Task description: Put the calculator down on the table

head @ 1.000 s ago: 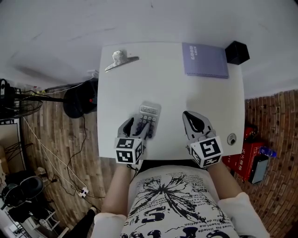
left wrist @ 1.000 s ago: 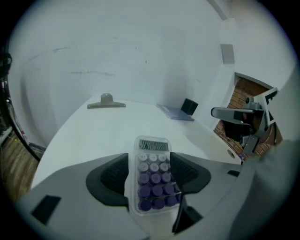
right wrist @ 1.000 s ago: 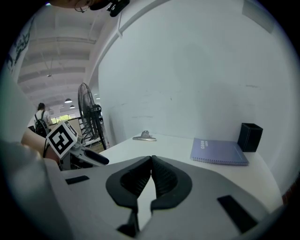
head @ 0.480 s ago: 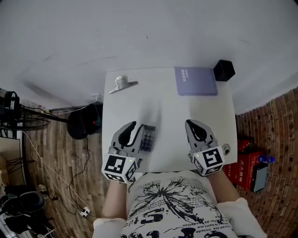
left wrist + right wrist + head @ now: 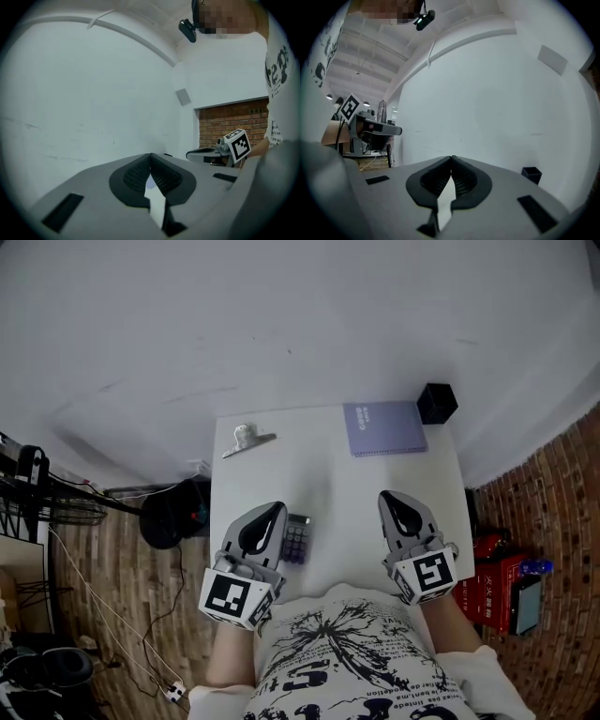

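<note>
The grey calculator (image 5: pixel 297 539) lies flat on the white table (image 5: pixel 347 488) near its front edge, partly hidden under my left gripper (image 5: pixel 272 513). That gripper hovers well above the table and points almost level. Its jaws are closing and the tips meet (image 5: pixel 150 156) with nothing between them. My right gripper (image 5: pixel 395 500) floats at the same height over the table's right half, shut and empty (image 5: pixel 451 159). From each gripper view the other gripper shows at the side, the right gripper (image 5: pixel 206 153) in one and the left gripper (image 5: pixel 377 128) in the other.
A purple notebook (image 5: pixel 382 427) lies at the table's back right, with a black box (image 5: pixel 436 402) at the corner beside it. A metal clip (image 5: pixel 247 440) sits at the back left. Cables and a fan are on the wooden floor at the left, red items (image 5: pixel 489 568) at the right.
Both grippers have risen off the table. The left jaws went from wide open around the calculator to shut, leaving it on the table. The head view pulled back, so the table looks smaller.
</note>
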`<state>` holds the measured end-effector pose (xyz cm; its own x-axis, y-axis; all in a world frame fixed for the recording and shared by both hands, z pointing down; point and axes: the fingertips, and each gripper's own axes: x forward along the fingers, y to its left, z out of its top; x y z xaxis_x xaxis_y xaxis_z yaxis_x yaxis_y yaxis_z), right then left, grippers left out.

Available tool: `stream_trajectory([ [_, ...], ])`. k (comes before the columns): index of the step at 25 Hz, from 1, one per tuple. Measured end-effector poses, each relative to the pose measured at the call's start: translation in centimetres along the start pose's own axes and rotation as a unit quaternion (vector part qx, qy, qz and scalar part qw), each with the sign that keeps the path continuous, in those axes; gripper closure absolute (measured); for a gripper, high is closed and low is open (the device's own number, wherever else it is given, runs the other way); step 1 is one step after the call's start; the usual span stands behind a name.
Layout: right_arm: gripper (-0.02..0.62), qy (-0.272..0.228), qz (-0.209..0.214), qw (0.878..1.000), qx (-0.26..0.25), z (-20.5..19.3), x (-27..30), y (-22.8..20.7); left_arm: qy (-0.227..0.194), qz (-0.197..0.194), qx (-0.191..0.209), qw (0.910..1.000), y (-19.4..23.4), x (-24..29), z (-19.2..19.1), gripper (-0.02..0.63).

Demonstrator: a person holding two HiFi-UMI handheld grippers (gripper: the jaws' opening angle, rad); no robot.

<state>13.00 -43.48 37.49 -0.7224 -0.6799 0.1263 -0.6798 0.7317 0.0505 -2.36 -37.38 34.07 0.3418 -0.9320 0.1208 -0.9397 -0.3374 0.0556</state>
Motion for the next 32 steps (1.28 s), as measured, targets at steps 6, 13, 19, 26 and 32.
stream_trajectory([
  [6, 0.581, 0.000, -0.005, 1.000, -0.005, 0.3, -0.4, 0.0, 0.003, -0.004, -0.008, 1.0000, -0.2, -0.1, -0.2, 0.592],
  [13, 0.583, 0.003, 0.003, 1.000, -0.016, -0.1, -0.3, 0.1, 0.010, -0.001, -0.009, 0.9999, -0.1, 0.0, -0.8, 0.592],
  [19, 0.583, 0.004, 0.006, 1.000, -0.003, -0.2, -0.1, 0.2, 0.014, -0.003, -0.014, 0.9998, 0.1, 0.1, -1.3, 0.592],
  [26, 0.583, 0.000, 0.006, 1.000, -0.004, -0.4, -0.1, 0.4, 0.005, -0.028, -0.016, 0.9995, -1.0, 0.1, -1.2, 0.592],
  [32, 0.583, -0.004, 0.003, 1.000, 0.004, -0.2, -0.1, 0.7, -0.004, -0.023, -0.030, 0.9993, -0.7, -0.2, -0.8, 0.592],
])
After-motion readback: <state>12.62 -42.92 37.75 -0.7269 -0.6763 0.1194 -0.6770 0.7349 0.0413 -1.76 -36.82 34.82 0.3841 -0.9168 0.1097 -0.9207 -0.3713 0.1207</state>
